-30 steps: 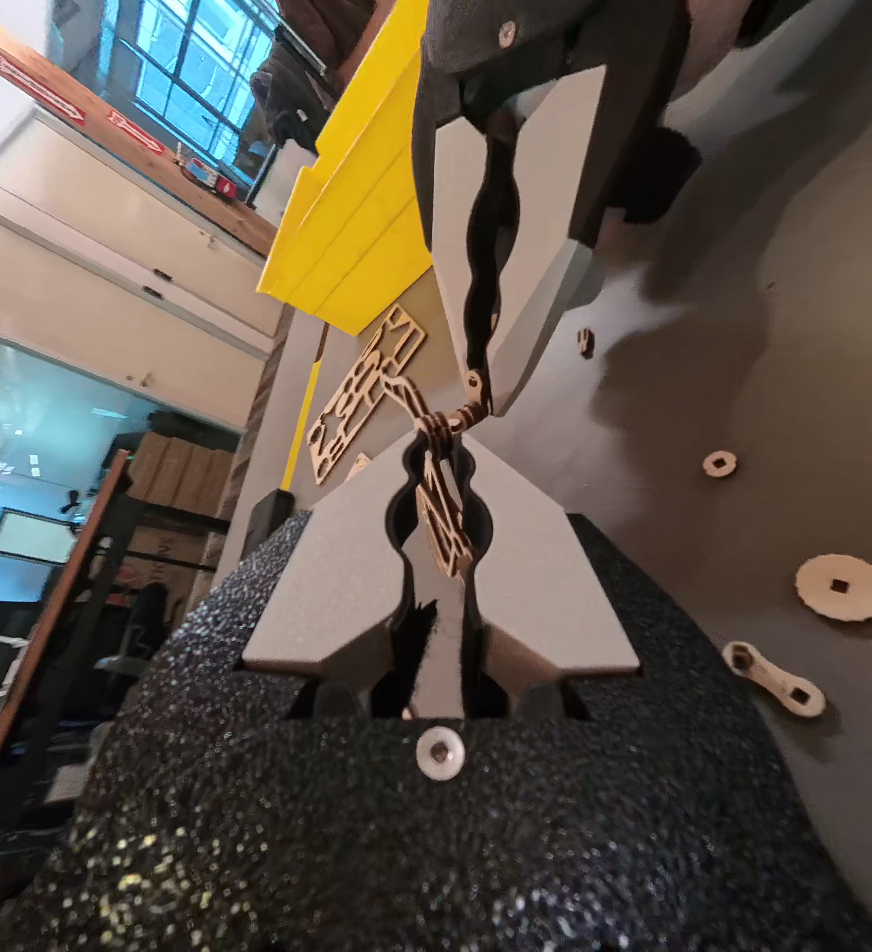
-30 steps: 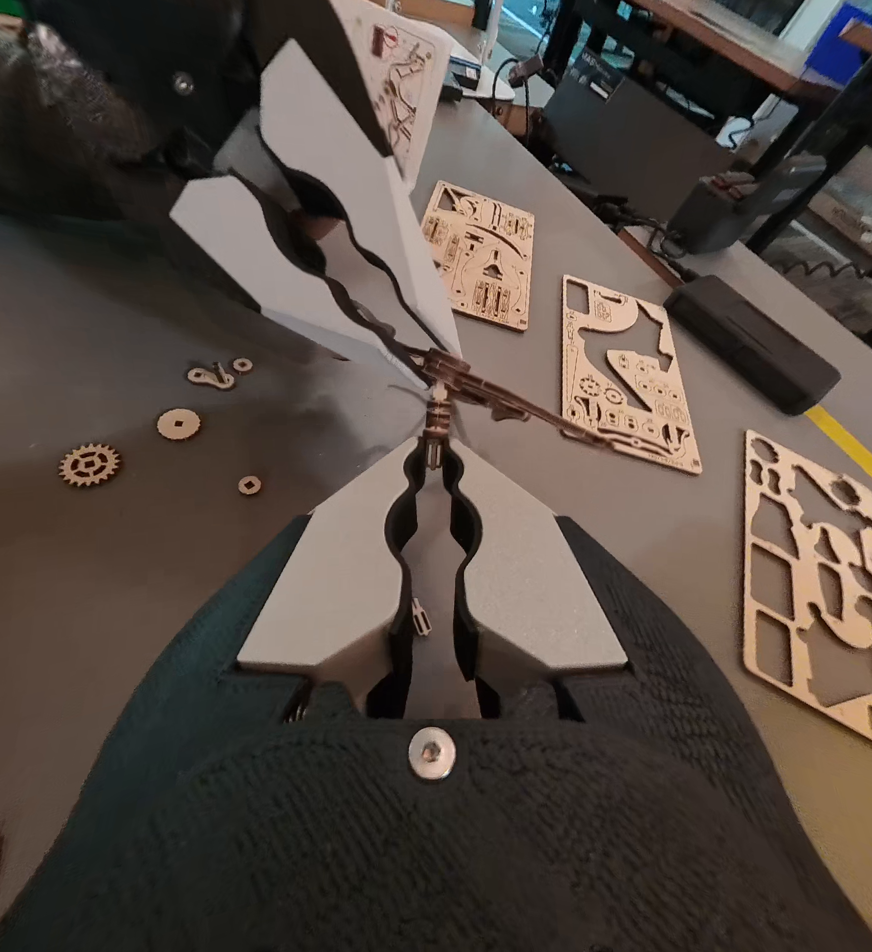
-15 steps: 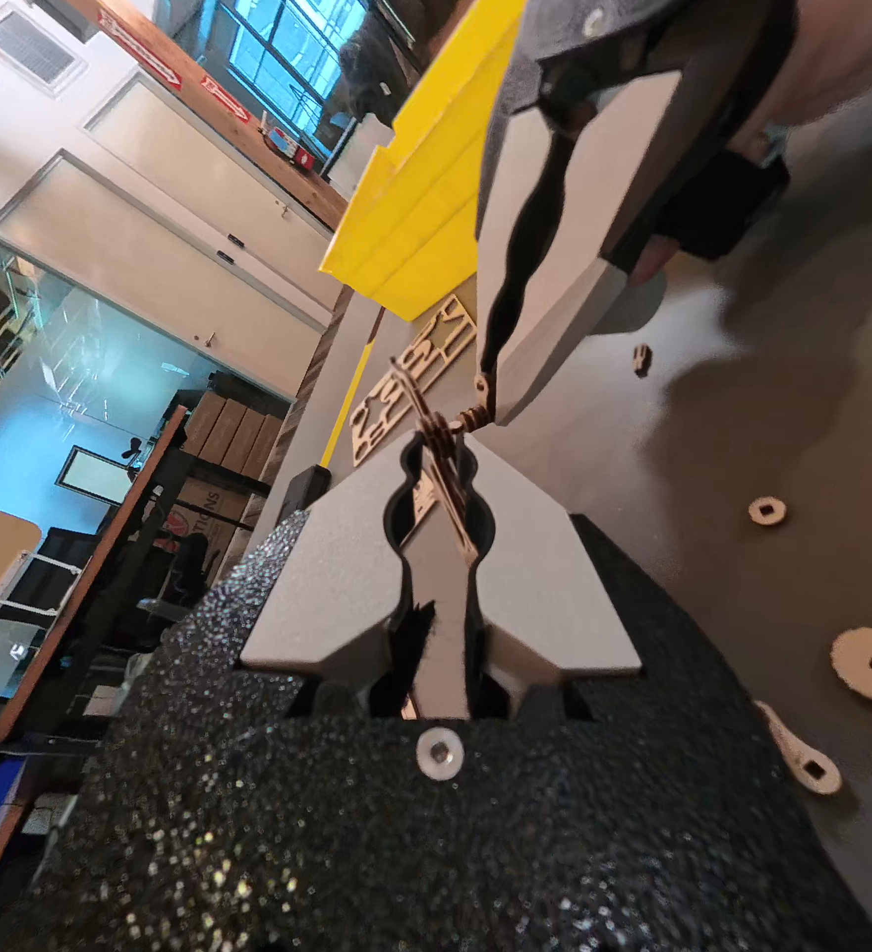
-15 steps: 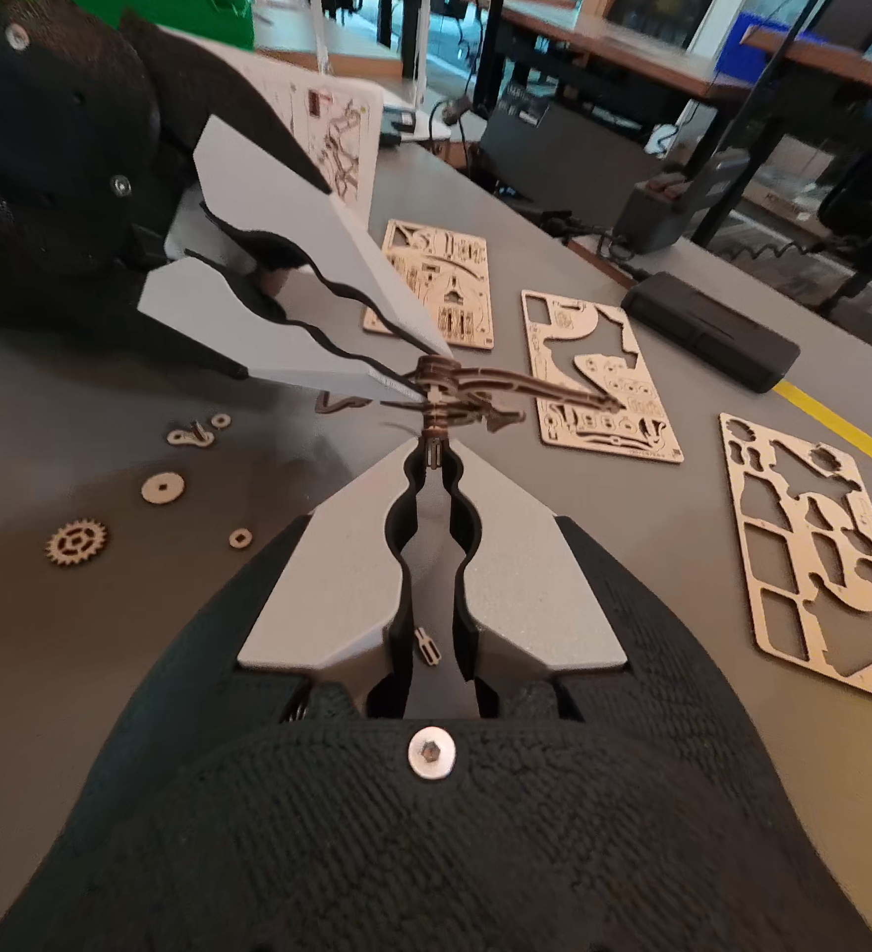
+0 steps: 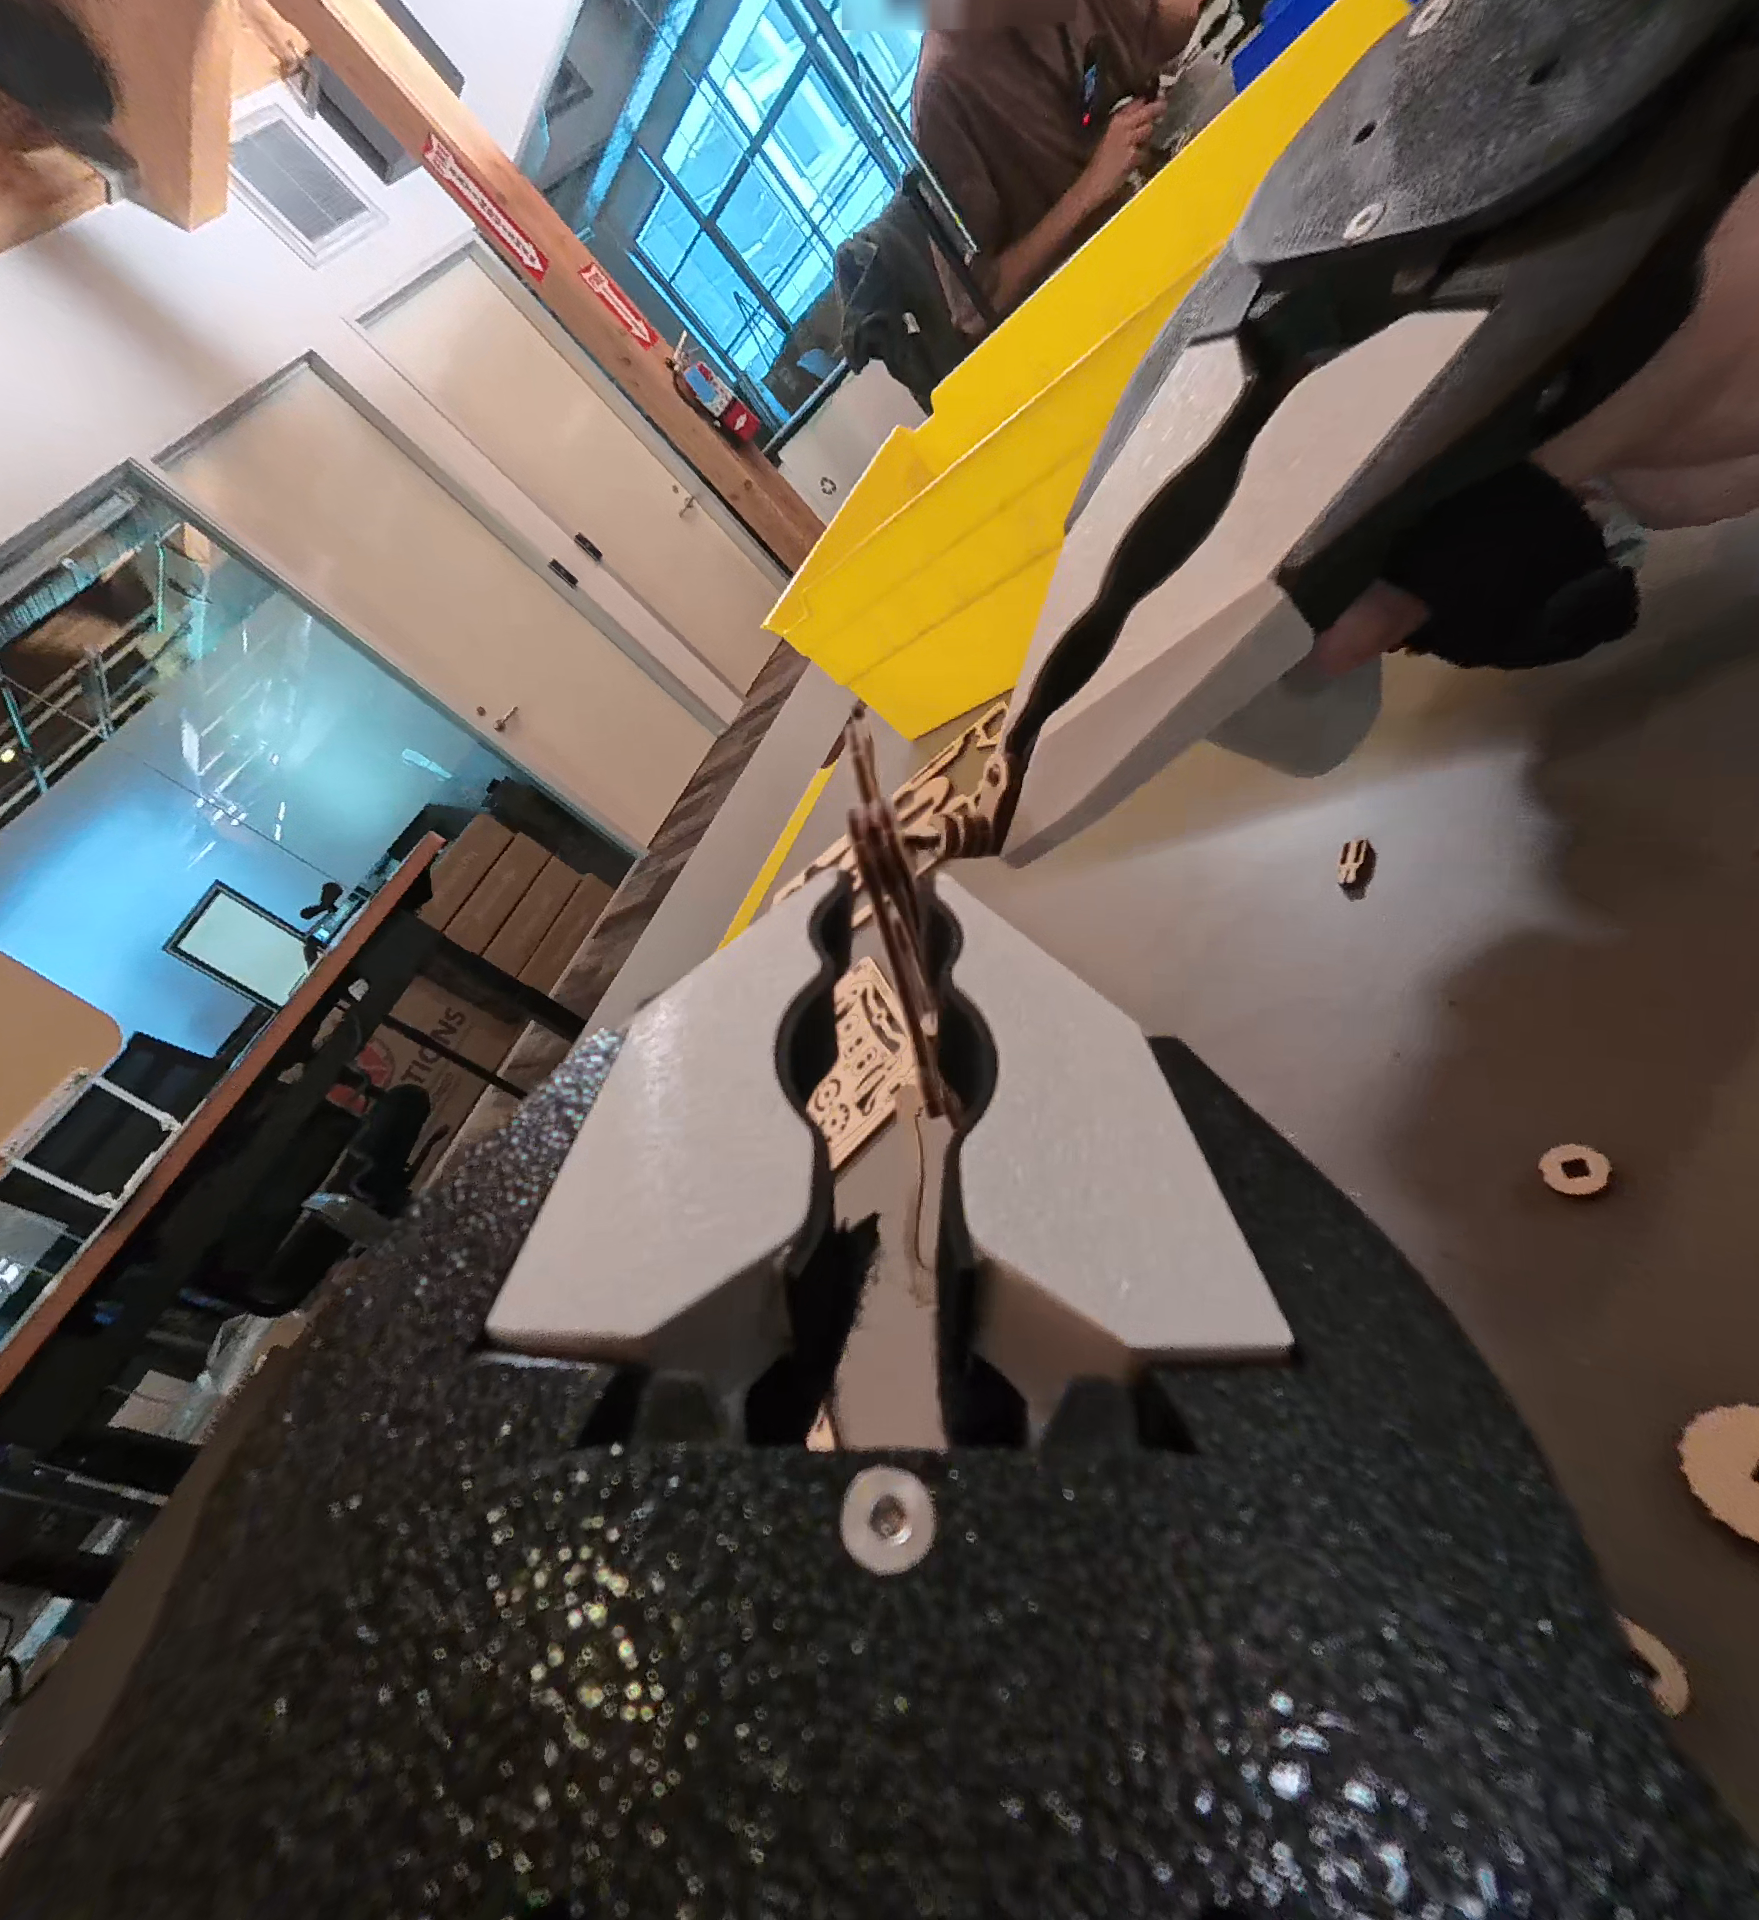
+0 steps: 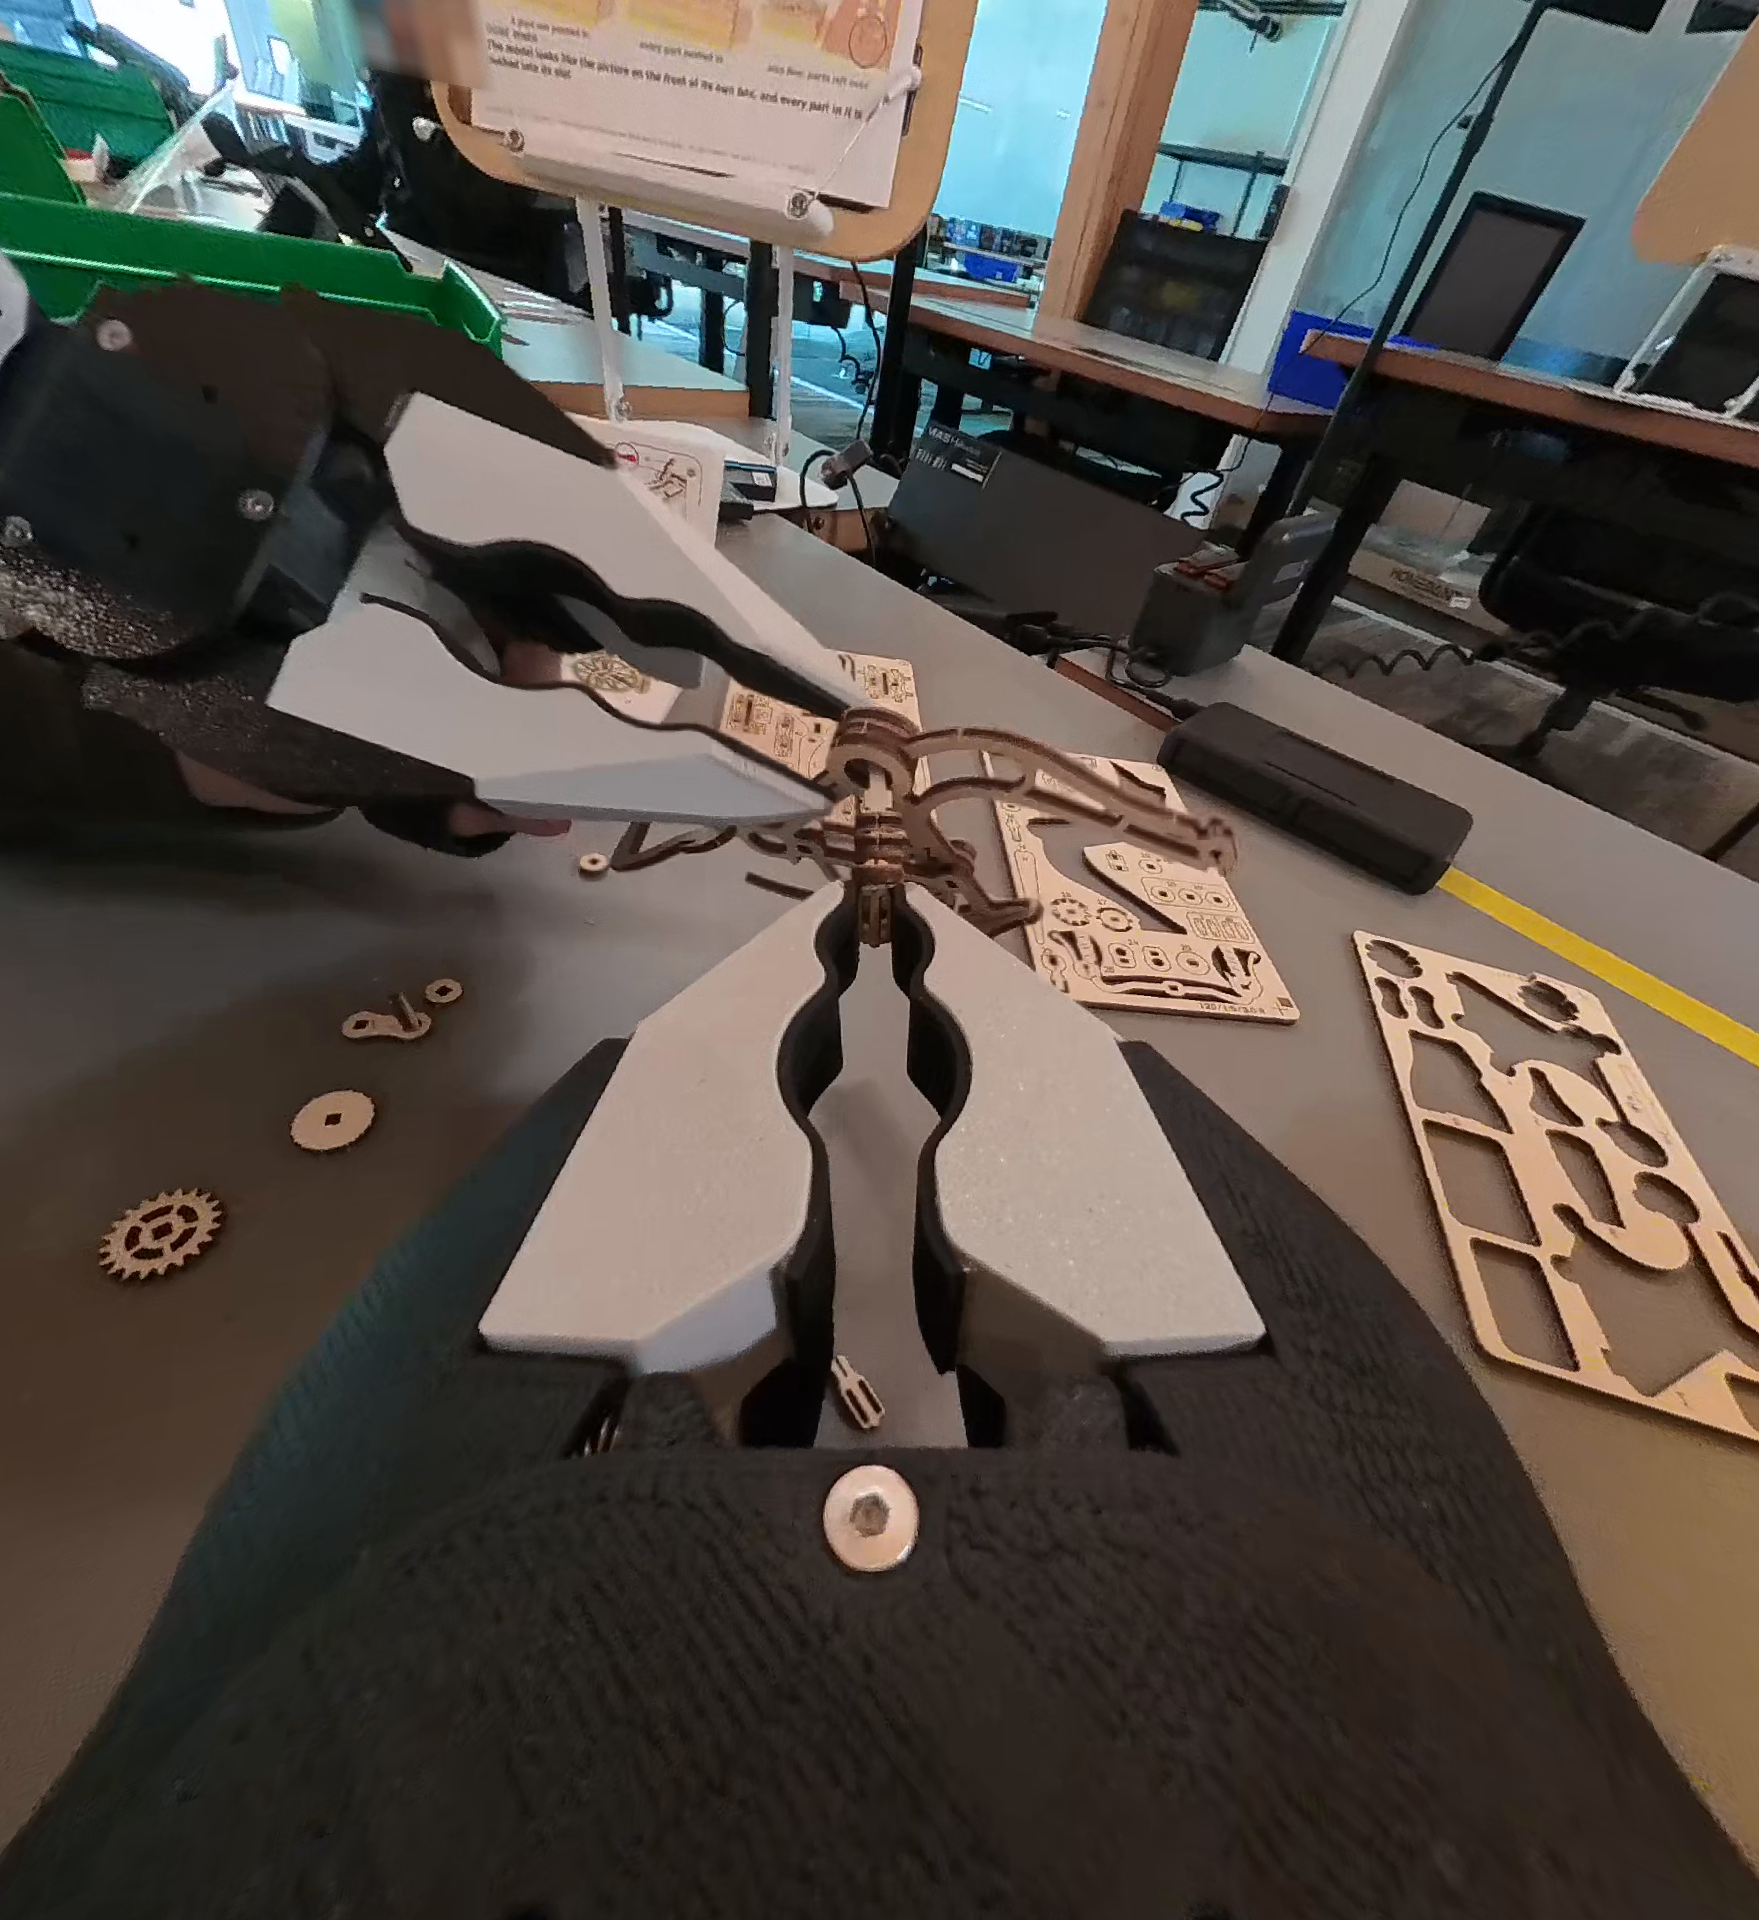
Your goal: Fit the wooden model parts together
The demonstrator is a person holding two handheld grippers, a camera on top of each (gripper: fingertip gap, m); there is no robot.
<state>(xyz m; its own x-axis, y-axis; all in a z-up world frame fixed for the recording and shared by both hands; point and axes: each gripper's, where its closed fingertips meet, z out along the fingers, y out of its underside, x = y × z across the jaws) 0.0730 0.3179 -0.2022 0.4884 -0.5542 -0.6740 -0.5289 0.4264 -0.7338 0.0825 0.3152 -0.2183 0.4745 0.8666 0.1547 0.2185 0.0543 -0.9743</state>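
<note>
My left gripper [image 5: 885,888] is shut on a thin wooden frame piece [image 5: 896,966], seen edge-on and held above the grey table [image 5: 1477,987]. My right gripper [image 6: 875,896] is shut on a small stacked wooden hub [image 6: 870,857] that meets the frame at its ringed end. In the right wrist view the left gripper [image 6: 839,753] comes in from the left, and the curved frame [image 6: 1051,764] sticks out to the right. In the left wrist view the right gripper [image 5: 1005,805] comes down from the upper right with the hub [image 5: 963,828] at its tip.
Loose parts lie on the table: a gear [image 6: 161,1233], a disc [image 6: 333,1120], a link [image 6: 389,1023], a washer [image 5: 1573,1169]. Two cut-out wooden sheets [image 6: 1145,914] [image 6: 1581,1174] and a black box [image 6: 1311,790] lie right. A yellow bin [image 5: 958,561] and an instruction stand [image 6: 698,94] stand behind. Both grippers' tips are close together, under 4 cm apart.
Both grippers have risen with the joined parts and tilted up, so more of the room shows. In the right wrist view the left gripper has swung flatter and the frame has turned level.
</note>
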